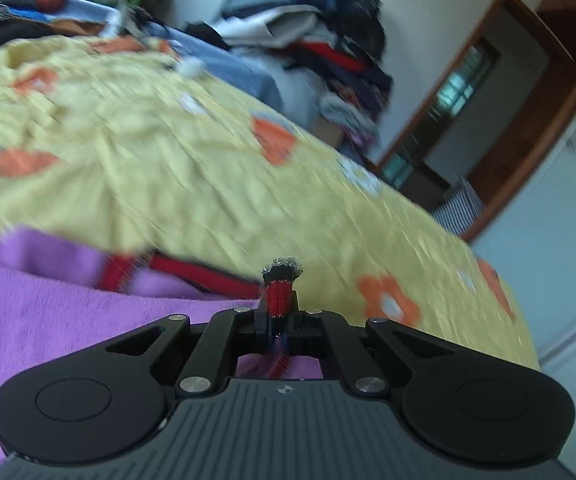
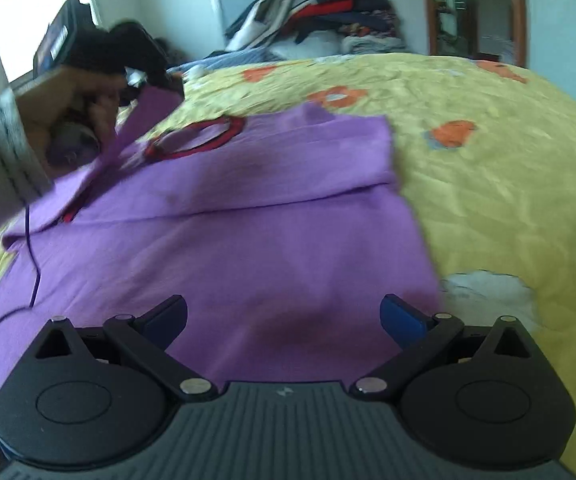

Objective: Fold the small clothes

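**Left gripper pinching trim, right gripper free**

Small purple knit shirt with red-trimmed neckline point(image 2: 223, 216) lies flat on the yellow bedspread with orange flowers point(image 2: 488, 184), near its close edge, right side already folded inward. Left gripper point(image 1: 279, 300) has jaws clamped on a red-and-black trimmed edge of the shirt; in the right wrist view the person's hand point(image 2: 71, 100) lifts that purple flap clear of the bedspread, probably to carry it across as the matching fold. Right gripper point(image 2: 283, 320) hangs over the shirt's near hem, jaws wide, nothing between them; likely standing by to pin or smooth. Clothes pile point(image 2: 320, 12) sits at the bed's far edge.
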`<state>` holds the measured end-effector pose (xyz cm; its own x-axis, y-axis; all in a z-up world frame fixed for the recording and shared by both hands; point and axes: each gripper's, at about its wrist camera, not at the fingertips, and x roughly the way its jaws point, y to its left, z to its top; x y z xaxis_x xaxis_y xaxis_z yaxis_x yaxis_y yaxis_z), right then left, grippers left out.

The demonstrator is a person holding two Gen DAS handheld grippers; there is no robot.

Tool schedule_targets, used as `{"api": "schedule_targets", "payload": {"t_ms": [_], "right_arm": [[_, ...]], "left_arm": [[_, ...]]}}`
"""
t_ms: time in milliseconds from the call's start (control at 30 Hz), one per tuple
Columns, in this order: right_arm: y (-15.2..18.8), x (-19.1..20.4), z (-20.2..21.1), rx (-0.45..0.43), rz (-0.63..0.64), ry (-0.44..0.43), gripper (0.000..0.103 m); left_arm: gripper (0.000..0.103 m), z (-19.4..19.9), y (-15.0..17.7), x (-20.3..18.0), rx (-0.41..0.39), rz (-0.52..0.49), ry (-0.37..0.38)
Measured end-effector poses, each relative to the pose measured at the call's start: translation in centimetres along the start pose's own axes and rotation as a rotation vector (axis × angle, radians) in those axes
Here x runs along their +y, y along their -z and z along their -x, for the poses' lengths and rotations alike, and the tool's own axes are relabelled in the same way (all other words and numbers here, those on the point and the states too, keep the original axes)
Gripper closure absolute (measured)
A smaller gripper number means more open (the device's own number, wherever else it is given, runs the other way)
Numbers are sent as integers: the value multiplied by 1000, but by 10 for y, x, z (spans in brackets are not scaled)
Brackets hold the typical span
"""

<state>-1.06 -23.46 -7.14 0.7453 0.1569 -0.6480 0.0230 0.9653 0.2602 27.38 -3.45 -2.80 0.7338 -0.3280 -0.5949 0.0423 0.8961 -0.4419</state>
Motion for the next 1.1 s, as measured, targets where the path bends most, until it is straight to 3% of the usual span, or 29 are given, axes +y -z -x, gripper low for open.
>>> {"api": "schedule_targets", "payload": {"t_ms": [267, 500, 1100], "right_arm": [[1, -26, 12, -36, -100, 14, 0], [5, -29, 12, -36, -103, 25, 0], [14, -26, 5, -4, -92, 39, 0]], "left_arm": [[100, -6, 30, -48, 42, -69, 82], [100, -10, 48, -73, 78, -102, 116], [100, -26, 92, -81, 183, -170, 145]]}}
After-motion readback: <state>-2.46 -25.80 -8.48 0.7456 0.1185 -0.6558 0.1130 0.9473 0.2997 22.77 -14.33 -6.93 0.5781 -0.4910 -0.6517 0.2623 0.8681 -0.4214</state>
